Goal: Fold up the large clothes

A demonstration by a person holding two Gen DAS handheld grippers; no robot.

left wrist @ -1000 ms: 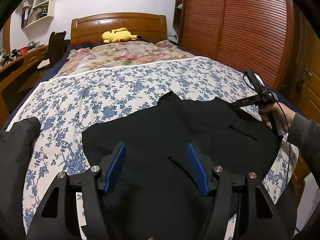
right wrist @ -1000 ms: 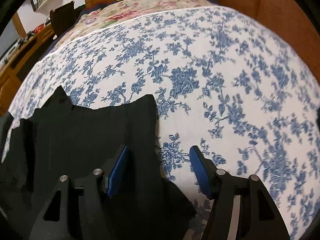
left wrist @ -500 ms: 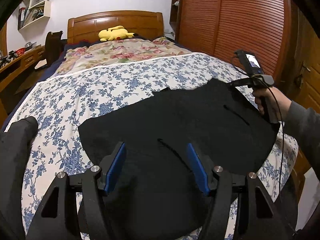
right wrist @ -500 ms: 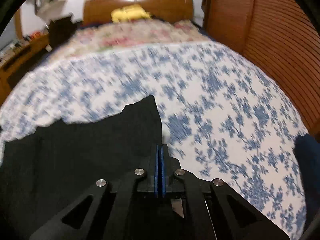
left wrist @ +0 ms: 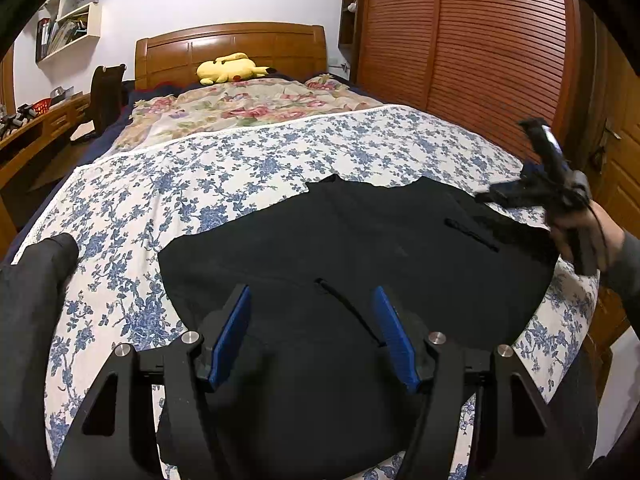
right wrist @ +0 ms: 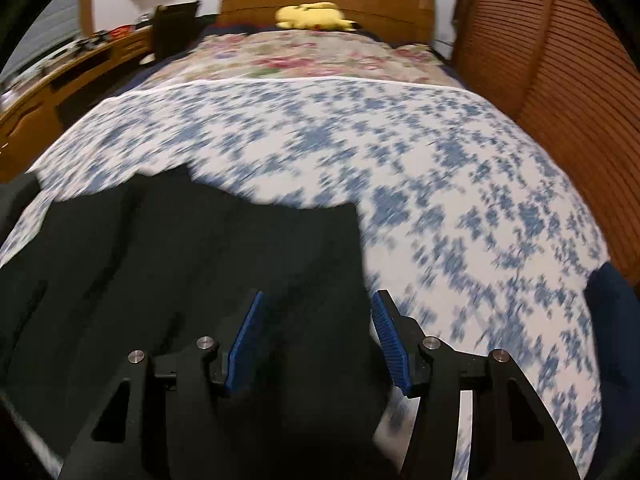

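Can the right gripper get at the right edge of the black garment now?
Probably yes. The right gripper is above the garment, its edge between the opening jaws, nothing in the way.

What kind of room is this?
Most likely a home bedroom: a bed with a wooden headboard, a yellow plush toy by the pillows, and a slatted wooden wardrobe beside it.

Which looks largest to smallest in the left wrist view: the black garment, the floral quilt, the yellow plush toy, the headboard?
1. black garment, though it lies nearest the camera, which inflates it
2. floral quilt
3. headboard
4. yellow plush toy, plainly smallest

The quilt and headboard look close, so that order is unsure.
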